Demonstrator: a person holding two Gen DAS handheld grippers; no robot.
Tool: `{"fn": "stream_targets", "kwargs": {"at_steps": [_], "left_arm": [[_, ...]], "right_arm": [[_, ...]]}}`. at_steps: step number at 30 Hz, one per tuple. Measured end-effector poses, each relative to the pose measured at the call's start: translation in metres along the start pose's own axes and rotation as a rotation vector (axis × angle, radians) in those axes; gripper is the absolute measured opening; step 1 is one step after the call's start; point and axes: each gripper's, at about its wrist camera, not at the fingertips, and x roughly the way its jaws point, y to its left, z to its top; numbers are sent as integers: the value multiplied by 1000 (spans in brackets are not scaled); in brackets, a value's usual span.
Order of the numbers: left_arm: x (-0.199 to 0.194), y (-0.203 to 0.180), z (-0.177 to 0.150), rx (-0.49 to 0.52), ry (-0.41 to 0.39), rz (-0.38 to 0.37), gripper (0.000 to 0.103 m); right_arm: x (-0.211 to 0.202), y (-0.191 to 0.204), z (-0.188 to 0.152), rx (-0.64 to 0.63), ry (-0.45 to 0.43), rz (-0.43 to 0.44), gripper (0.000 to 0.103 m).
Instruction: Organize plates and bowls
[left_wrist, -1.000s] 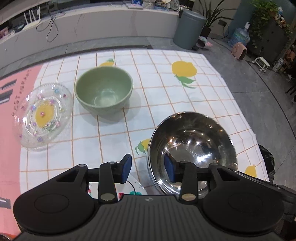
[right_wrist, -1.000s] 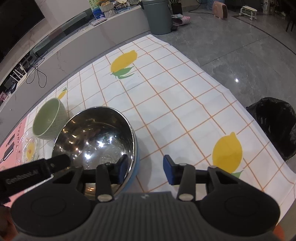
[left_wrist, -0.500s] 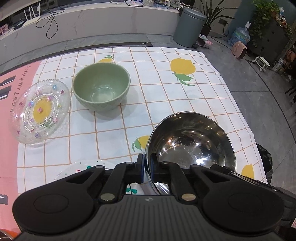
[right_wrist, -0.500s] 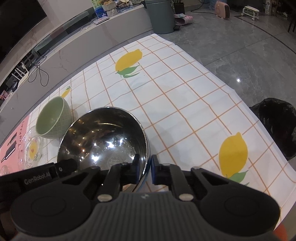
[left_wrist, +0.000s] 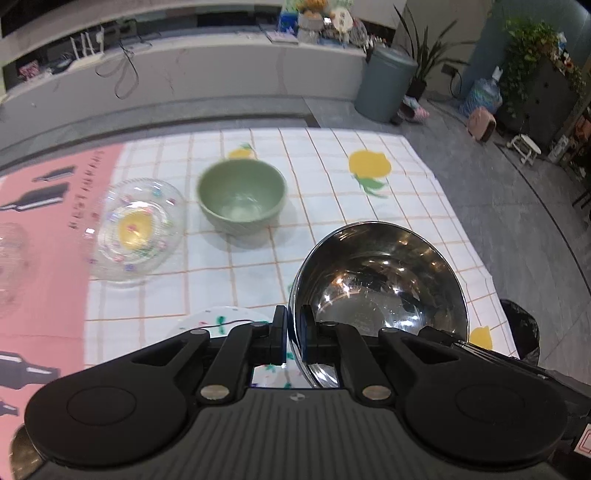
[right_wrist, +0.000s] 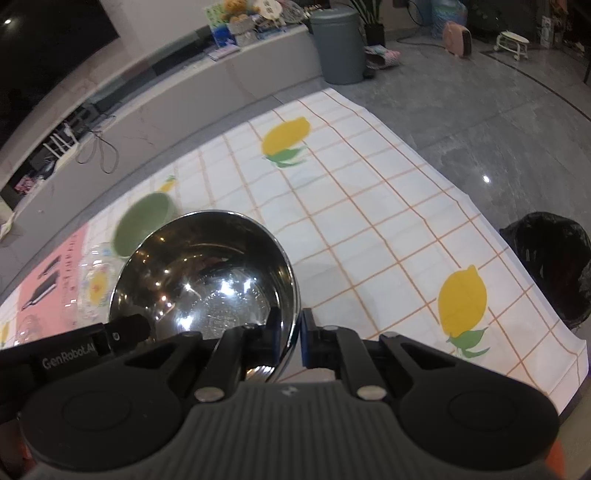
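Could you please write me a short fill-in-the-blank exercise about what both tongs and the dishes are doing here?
1. Both tongs, left and right, grip the rim of the ____ bowl.
2. The green bowl holds ____.
3. The tablecloth is printed with ____.

Missing words: steel; nothing; lemons

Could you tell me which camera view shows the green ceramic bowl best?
The left wrist view: the green ceramic bowl shows whole, with its inside visible. In the right wrist view it is blurred and partly behind the steel bowl.
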Motion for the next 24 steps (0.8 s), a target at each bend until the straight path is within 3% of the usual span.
{"fn": "stream_targets", "kwargs": {"at_steps": [12, 24], "left_arm": [[-97, 66, -27, -109, -122, 74, 7], [-147, 139, -81, -274, -99, 142, 7]], "right_arm": [[-71, 70, -33, -140, -92, 138, 8], [-97, 142, -94, -294, 1, 259, 10]]}}
